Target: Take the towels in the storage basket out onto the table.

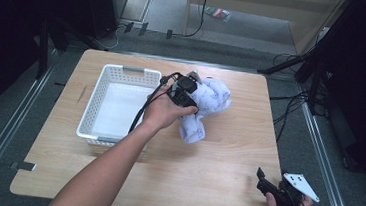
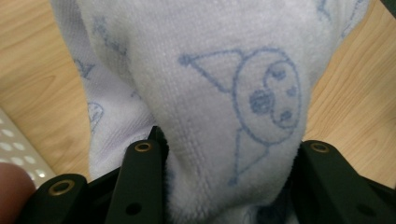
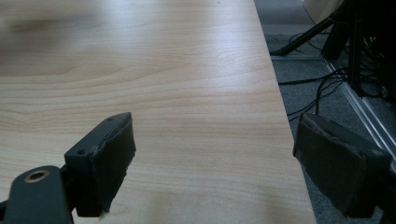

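A pale lilac towel [image 1: 205, 107] with blue cartoon drawings lies bunched on the wooden table [image 1: 226, 162], just right of a white basket. My left gripper [image 1: 188, 86] sits at the towel's left edge. In the left gripper view a thick fold of the towel [image 2: 224, 93] fills the gap between the two black jaws, and my left gripper [image 2: 231, 151] is shut on it. My right gripper [image 1: 270, 178] rests at the table's near right corner, far from the towel. In its own view my right gripper [image 3: 212, 144] stands open over bare wood.
The white slotted basket [image 1: 103, 83] stands at the table's left, with nothing inside that I can see; its corner [image 2: 14, 144] shows beside the left jaw. The table's right edge [image 3: 280, 116] drops to a grey floor with cables and stand legs [image 3: 327, 28].
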### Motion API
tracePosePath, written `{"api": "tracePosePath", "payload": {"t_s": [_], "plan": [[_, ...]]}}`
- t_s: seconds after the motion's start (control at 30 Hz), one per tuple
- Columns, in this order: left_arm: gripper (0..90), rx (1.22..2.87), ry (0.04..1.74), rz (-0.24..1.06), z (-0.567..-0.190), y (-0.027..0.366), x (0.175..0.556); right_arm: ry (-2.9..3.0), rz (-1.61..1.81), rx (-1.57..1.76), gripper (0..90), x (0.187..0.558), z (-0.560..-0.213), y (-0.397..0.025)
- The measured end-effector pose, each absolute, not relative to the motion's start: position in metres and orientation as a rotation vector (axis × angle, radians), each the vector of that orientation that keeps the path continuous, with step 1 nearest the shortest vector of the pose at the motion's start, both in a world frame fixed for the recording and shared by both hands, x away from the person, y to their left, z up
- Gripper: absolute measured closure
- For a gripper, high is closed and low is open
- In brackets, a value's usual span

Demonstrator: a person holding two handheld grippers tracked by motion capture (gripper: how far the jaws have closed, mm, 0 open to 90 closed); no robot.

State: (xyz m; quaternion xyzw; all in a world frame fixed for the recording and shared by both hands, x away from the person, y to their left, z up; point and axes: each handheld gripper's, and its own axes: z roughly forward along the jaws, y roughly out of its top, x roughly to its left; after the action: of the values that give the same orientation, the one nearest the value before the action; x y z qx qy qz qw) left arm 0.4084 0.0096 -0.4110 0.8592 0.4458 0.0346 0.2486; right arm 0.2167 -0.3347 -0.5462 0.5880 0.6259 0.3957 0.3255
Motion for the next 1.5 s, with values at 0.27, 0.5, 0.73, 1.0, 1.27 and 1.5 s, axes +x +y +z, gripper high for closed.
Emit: {"api": "tracePosePath", "payload": {"t_s": [0.27,0.5,0.73,1.0,1.27,1.5], "plan": [[59.7,2.362,1.181,0.034,-0.441,-0.001,0.408,1.639,1.040,1.543,13.0,0.217,-0.546,-0.335],[57.7,2.416,1.254,-0.059,-0.473,-0.010,0.407,1.641,1.043,1.540,13.0,0.217,-0.546,-0.335],[34.8,2.403,1.246,-0.124,-0.481,-0.015,0.403,1.641,1.047,1.540,13.0,0.217,-0.546,-0.335],[0.0,2.387,1.269,-0.058,-0.464,-0.013,0.399,1.641,1.048,1.540,13.0,0.217,-0.546,-0.335],[0.0,2.334,1.267,-0.015,-0.446,0.009,0.397,1.642,1.041,1.543,13.0,0.217,-0.546,-0.335],[0.0,2.282,1.280,0.044,-0.428,0.040,0.395,1.642,1.036,1.544,13.0,0.217,-0.546,-0.335]]}}
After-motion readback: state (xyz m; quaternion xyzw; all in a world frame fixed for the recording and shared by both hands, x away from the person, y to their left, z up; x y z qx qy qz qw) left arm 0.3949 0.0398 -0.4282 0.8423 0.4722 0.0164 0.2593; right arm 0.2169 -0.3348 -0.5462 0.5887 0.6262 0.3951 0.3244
